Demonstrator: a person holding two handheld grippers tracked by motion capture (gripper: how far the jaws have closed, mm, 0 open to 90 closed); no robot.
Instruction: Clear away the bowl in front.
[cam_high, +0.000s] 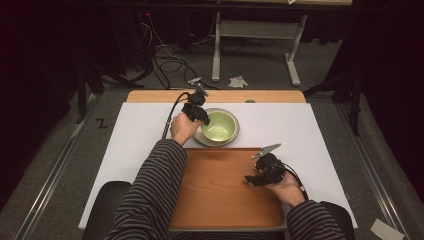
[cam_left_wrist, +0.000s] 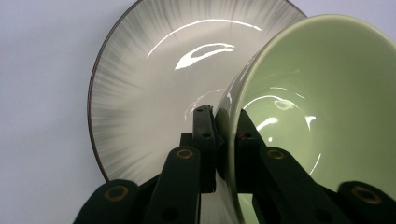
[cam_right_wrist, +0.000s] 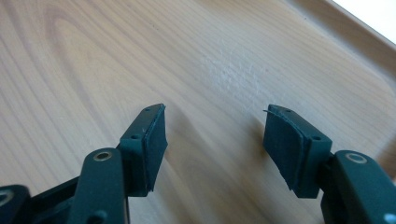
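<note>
My left tool (cam_left_wrist: 219, 135) pinches the rim of the glossy pale-green ceramic bowl (cam_left_wrist: 322, 116), tilted on the grey streaked plate (cam_left_wrist: 140, 93); my right tool (cam_right_wrist: 215, 140) hangs open, empty, over the wooden tray (cam_right_wrist: 93, 60) nearer me.

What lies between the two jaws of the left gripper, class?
The left gripper view shows the rim wall of the green bowl pinched between the jaws of the left gripper, above the streaked grey plate.

Wooden tray (cam_high: 220, 195) under right tool, on white table (cam_high: 140, 130). Crumpled paper (cam_high: 238, 81) and cables (cam_high: 167, 60) on floor (cam_high: 260, 65), well beyond left tool.
</note>
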